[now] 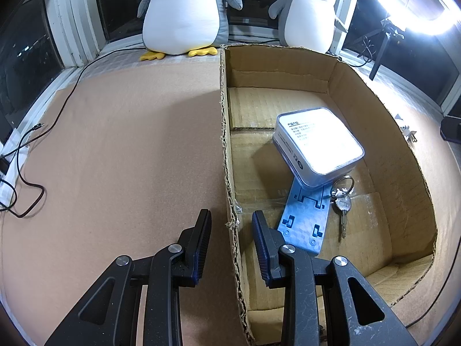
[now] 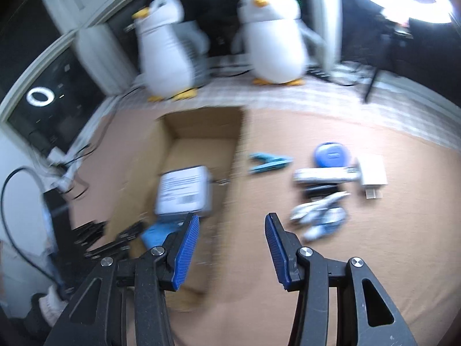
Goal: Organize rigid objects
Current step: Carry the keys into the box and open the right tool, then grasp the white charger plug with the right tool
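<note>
Right gripper point(image 2: 232, 230): jaws spread, carrying nothing; I am swinging it, view blurring. Ahead to its right, near: tangled cable bundle point(image 2: 318, 216); beyond, teal clip point(image 2: 269, 163), white adapter point(image 2: 371, 174). I am judging the clip the cleanest pick.

Left gripper point(image 1: 232, 227): spread, straddling the cardboard box point(image 1: 227, 150) wall; tin point(image 1: 317, 145), keys point(image 1: 343, 201) lying inside.

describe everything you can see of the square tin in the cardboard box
The square tin is silvery, with rounded corners and a glossy white label of small printed text; glare washes out much of it. It looks closed. It lies tilted inside the cardboard box, resting on the blue plastic stand, with the keys at its near corner. Neither tool touches it.
</note>
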Available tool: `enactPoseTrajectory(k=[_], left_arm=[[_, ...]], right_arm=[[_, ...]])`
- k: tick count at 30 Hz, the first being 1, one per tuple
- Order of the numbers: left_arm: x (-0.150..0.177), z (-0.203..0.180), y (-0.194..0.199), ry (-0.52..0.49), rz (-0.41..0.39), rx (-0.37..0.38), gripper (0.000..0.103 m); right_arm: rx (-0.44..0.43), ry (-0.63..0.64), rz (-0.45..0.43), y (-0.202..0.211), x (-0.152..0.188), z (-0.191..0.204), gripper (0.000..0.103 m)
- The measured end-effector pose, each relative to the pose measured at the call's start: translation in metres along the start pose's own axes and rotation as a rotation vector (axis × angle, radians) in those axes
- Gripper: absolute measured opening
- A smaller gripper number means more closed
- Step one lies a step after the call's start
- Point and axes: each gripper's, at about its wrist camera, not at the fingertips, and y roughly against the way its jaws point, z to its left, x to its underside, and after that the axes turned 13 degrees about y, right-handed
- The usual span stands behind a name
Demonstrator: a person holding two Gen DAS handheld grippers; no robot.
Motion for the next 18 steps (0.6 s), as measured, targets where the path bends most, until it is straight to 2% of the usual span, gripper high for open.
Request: enactPoseTrajectory(k=[5,11,18], left_arm=[[0.000,-0.002,0.000,-0.003,0.000,-0.007,0.032],[-0.001,-0.002,0.000,-0.006,0.000,-0.012,0.032],[-0.002,-0.002,0.000,-0.002,0.003,-0.019,0.032]], right_arm=[[0.112,-0.056,0.006,-0.002,0.006,-0.053,0.048],[0.212,-0.087,0.058,-0.026,0.011,-0.107,0.048],[0.235,-0.079,0.117,-0.063,0.010,-0.136,0.048]])
